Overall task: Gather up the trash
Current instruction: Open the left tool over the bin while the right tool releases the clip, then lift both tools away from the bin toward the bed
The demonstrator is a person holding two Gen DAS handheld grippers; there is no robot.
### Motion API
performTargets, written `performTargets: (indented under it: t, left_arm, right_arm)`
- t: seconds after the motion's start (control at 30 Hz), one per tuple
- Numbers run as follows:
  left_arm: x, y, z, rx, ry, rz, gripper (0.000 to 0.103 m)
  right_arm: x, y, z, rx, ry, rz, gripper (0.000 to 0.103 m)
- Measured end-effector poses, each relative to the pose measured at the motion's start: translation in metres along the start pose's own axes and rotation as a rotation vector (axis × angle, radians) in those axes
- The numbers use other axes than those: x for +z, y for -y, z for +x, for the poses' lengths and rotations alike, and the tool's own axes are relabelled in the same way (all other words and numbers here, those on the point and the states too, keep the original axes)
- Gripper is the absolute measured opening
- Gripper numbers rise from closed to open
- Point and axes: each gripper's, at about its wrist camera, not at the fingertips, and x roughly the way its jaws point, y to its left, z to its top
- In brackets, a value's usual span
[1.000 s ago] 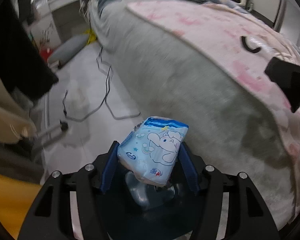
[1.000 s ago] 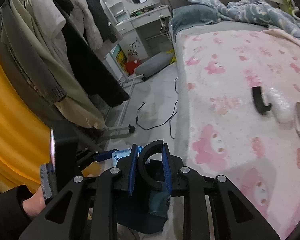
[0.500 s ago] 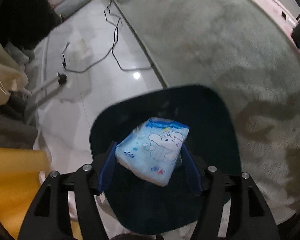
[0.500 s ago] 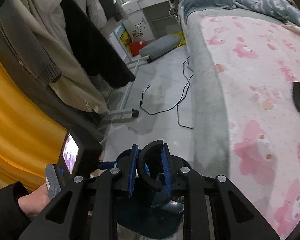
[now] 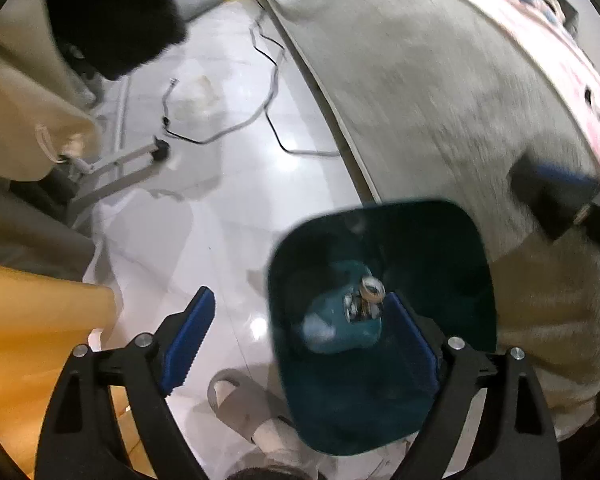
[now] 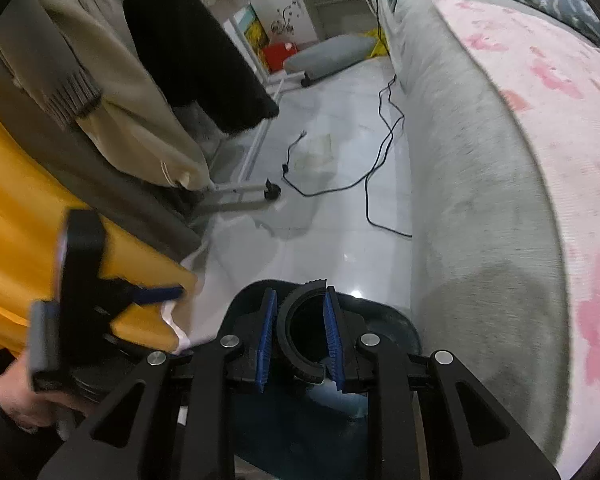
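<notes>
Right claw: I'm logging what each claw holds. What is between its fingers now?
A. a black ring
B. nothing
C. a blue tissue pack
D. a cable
A: the right claw is shut on a black ring, above the dark bin.

Both views above, seemingly, trash bin [image 5: 476,240]

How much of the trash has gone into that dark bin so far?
The left gripper is open and empty above the dark teal bin, which already holds trash including a bottle. The right gripper grips a black plastic ring over the bin, not yet dropped. Whether more remains on the pink bed isn't visible.
</notes>
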Motion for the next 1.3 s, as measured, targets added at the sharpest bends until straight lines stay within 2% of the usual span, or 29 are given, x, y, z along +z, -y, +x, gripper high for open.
performTargets:
  t: [0.3, 0.57, 0.8, 0.83, 0.9, 0.93, 0.97, 1.17, 1.3]
  left_arm:
    - [0.005, -0.031, -0.03, 0.018, 0.108, -0.033, 0.09]
    - [0.009, -0.049, -0.065, -0.035, 0.261, -0.043, 0.088]
    - [0.019, -0.055, -0.094, -0.098, 0.372, -0.072, 0.088]
    - [0.022, -0.053, -0.1, -0.102, 0.396, -0.073, 0.088]
    - [0.025, -0.05, -0.109, -0.108, 0.426, -0.072, 0.088]
    - [0.026, -0.049, -0.111, -0.11, 0.435, -0.071, 0.088]
    - [0.028, -0.047, -0.116, -0.113, 0.453, -0.068, 0.088]
    - [0.034, -0.026, -0.144, -0.111, 0.556, -0.031, 0.088]
    - [0.038, -0.008, -0.151, -0.165, 0.586, -0.021, 0.088]
  right_arm:
    - [-0.003, -0.007, 0.045, -0.039, -0.105, -0.029, 0.024]
    - [-0.013, -0.018, 0.082, -0.085, -0.208, -0.089, 0.024]
    - [-0.025, -0.023, 0.091, -0.103, -0.265, -0.116, 0.025]
    - [-0.027, -0.023, 0.089, -0.105, -0.269, -0.12, 0.027]
    - [-0.03, -0.023, 0.084, -0.112, -0.272, -0.121, 0.041]
    - [-0.03, -0.022, 0.082, -0.112, -0.267, -0.121, 0.054]
    - [-0.031, -0.023, 0.078, -0.106, -0.264, -0.124, 0.058]
    - [-0.034, -0.024, 0.059, -0.075, -0.236, -0.133, 0.058]
    - [-0.028, -0.02, 0.033, -0.047, -0.162, -0.123, 0.064]
